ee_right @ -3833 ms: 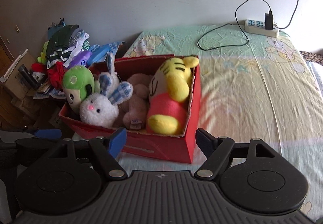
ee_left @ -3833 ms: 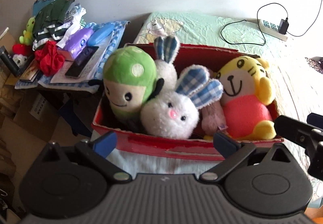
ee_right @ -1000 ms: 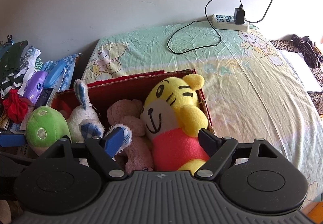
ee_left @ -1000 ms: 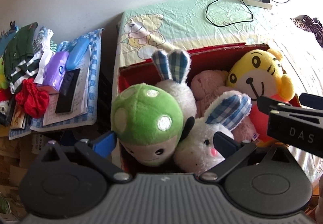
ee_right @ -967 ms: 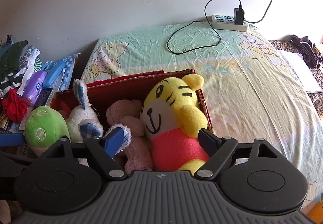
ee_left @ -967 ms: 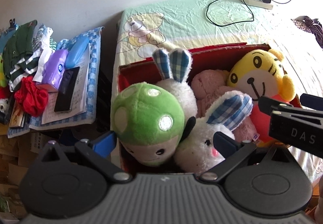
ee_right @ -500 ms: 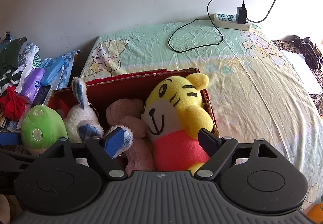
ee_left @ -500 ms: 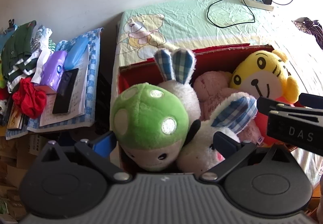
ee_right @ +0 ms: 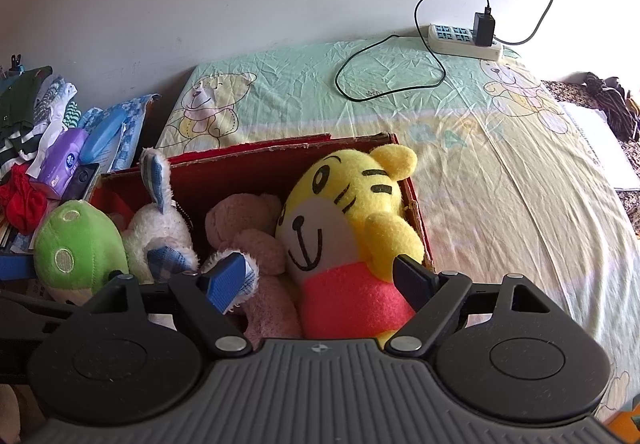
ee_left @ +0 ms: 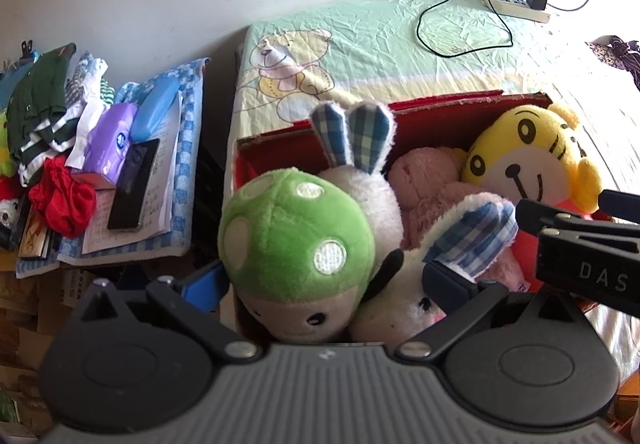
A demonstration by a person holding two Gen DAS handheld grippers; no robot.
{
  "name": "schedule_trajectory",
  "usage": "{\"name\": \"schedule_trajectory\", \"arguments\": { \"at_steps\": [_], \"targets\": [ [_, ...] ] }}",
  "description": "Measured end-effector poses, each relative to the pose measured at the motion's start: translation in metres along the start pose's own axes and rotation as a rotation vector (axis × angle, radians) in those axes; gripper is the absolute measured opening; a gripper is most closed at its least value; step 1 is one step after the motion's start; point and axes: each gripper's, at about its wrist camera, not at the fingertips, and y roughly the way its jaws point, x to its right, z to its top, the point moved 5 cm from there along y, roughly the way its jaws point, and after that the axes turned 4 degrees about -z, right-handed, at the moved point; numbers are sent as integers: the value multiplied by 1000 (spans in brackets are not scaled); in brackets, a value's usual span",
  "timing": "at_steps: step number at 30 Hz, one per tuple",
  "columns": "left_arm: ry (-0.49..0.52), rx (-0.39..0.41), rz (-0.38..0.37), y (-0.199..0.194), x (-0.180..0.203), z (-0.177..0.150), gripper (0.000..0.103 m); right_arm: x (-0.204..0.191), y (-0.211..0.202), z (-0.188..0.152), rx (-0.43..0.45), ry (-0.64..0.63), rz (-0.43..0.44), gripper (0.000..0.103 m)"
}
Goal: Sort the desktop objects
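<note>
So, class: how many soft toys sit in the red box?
5: green mushroom front left, white rabbits behind and beside it, pink bear centre, yellow tiger right. Others may hide underneath.

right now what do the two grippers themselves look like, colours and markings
Both are matte black. The left gripper has a ribbed grey-black body, two round discs, silver pivot screws and angled arms; one finger pad is blue, the other looks dark. The right gripper matches it, with a blue textured pad; white letters "DAS" mark its side in the left view. No cables or sleeves show.
</note>
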Motion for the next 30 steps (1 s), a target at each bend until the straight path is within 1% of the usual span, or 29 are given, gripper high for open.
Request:
{"name": "schedule_trajectory", "arguments": {
  "at_steps": [6, 10, 15, 30],
  "targets": [
    [-8, 8, 6, 1, 0, 0, 102, 3, 0, 1, 6, 11, 5, 83],
    [-9, 15, 14, 1, 1, 0, 102, 7, 1, 1, 17, 15, -7, 83],
    [-19, 18, 15, 1, 1, -1, 102, 12, 3, 1, 11, 32, -8, 83],
    [-18, 23, 23, 2, 1, -2, 103, 10, 1, -3, 12, 31, 9, 83]
  ]
}}
